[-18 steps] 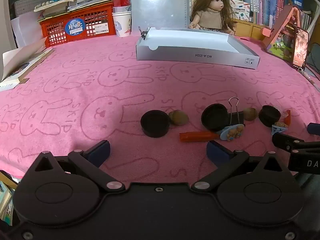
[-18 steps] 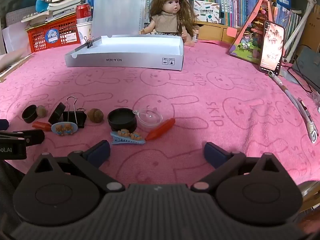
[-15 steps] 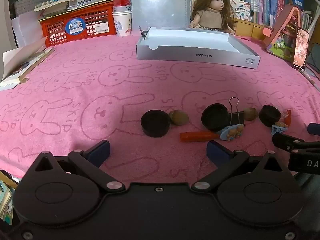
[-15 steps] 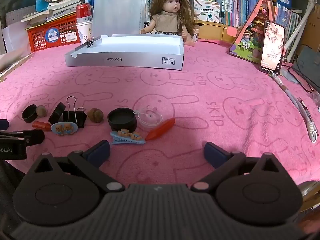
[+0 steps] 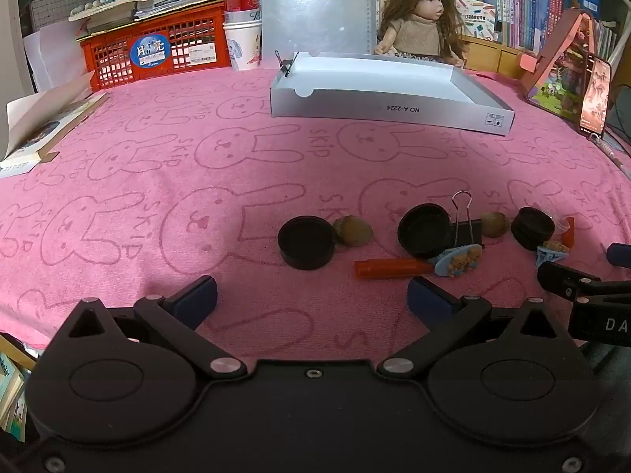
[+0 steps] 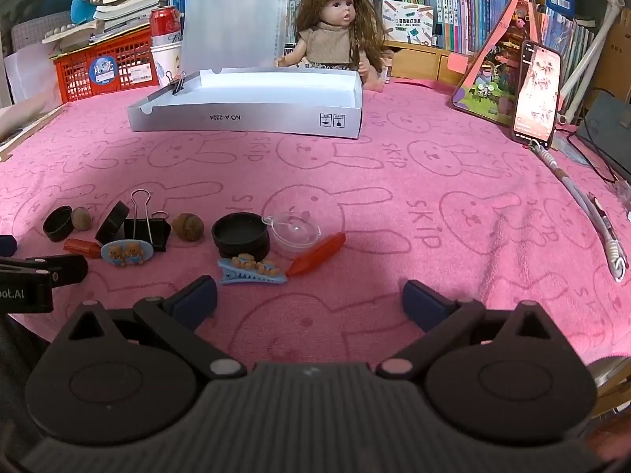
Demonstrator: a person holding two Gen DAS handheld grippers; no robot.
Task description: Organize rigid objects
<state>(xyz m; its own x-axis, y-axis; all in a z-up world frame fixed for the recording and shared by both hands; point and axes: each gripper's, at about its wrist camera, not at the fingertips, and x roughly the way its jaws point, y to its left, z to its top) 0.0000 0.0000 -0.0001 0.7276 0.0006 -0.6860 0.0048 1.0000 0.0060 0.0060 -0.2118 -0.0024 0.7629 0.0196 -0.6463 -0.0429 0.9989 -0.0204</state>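
Both our tools, left tool (image 5: 311,293) and right tool (image 6: 309,295), hang released; the round black plastic lid (image 5: 306,241) lies just ahead of the left, toward the desk's near edge

**Colours and patterns on the desk**

The desk is covered by a pink towel cloth (image 6: 394,181) printed with darker pink rabbit outlines and "SKIP" lettering. A shallow grey cardboard box with a white inside (image 6: 252,118) is seen, along with round black plastic caps (image 5: 305,241), a black metal binder clip (image 6: 144,230), an orange-red plastic stick (image 5: 388,268) and a pale blue oval clip with two brown bears (image 6: 125,253). Dark blue pads are carried by both black claws.
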